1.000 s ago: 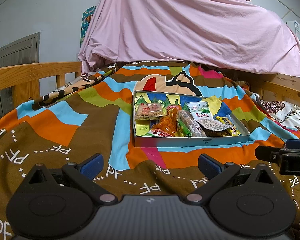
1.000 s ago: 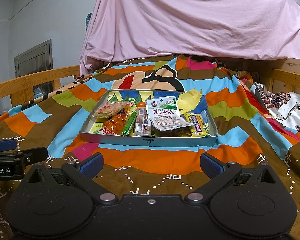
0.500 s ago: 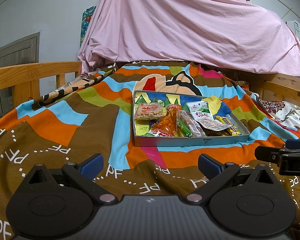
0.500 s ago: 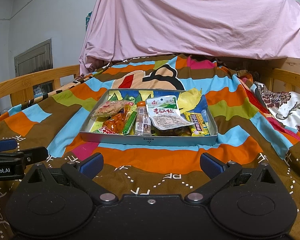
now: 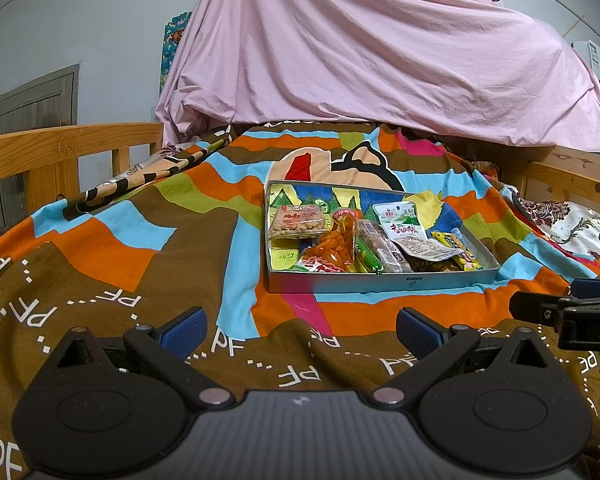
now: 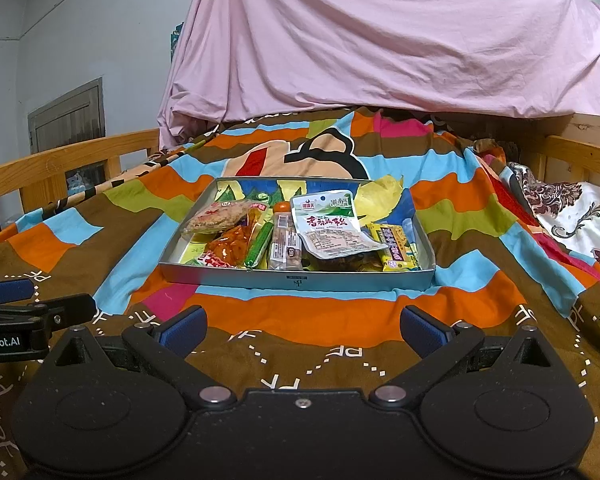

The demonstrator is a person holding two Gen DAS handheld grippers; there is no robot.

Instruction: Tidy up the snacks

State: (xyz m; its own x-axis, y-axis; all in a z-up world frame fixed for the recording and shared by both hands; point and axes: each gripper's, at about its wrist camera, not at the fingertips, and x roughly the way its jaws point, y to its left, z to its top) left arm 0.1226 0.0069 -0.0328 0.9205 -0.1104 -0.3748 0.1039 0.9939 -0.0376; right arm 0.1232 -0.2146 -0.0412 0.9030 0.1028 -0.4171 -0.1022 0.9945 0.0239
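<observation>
Clearly both hand-held grippers, left (image 5: 300,326) and right (image 6: 302,326), gape empty; blanket (image 6: 284,384) reads "PF".

Both wrist cameras sit low over the striped blanket (image 5: 100,248), facing forward toward the pink sheet (image 6: 380,40). The left view sees the snack tray (image 5: 380,282) right of centre, the right view head-on (each glimpses the other gripper).
</observation>
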